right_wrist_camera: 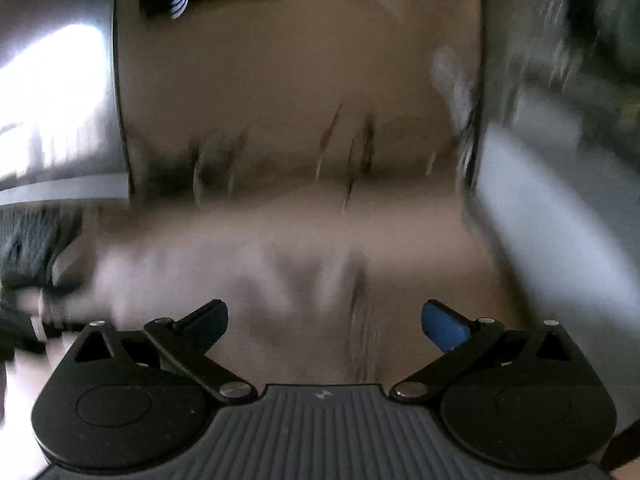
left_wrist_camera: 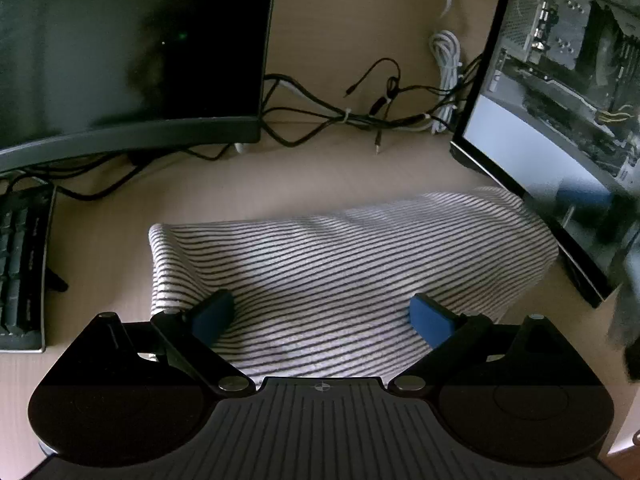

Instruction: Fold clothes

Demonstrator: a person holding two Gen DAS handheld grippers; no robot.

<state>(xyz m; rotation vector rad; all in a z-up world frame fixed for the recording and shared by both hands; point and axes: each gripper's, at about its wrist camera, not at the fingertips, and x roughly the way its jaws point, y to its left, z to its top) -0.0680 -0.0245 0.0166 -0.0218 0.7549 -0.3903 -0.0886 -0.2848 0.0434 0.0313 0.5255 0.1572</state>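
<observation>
Left wrist view: one striped garment (left_wrist_camera: 344, 264), white with thin dark lines, lies folded on the wooden desk (left_wrist_camera: 328, 168), directly ahead of the left gripper (left_wrist_camera: 322, 314). The gripper's two blue-padded fingers (left_wrist_camera: 426, 318) are spread wide apart and rest over the near part of the cloth, one toward each side, pinching nothing. One dark monitor (left_wrist_camera: 128, 52) stands at the far left, and one keyboard (left_wrist_camera: 22, 264) lies at the left edge below it. One computer case with a glass side panel (left_wrist_camera: 560, 128) stands at the right, just beside the garment's far right corner. A tangle of black cables (left_wrist_camera: 360, 112) and one coiled white cable (left_wrist_camera: 446, 56) lie between monitor and case. Right wrist view: the picture is heavily motion-blurred. The right gripper (right_wrist_camera: 324, 320) has its two fingers spread wide, with nothing between them. A pale blurred mass ahead (right_wrist_camera: 192, 276) appears to be the garment on the desk; detail cannot be told.
</observation>
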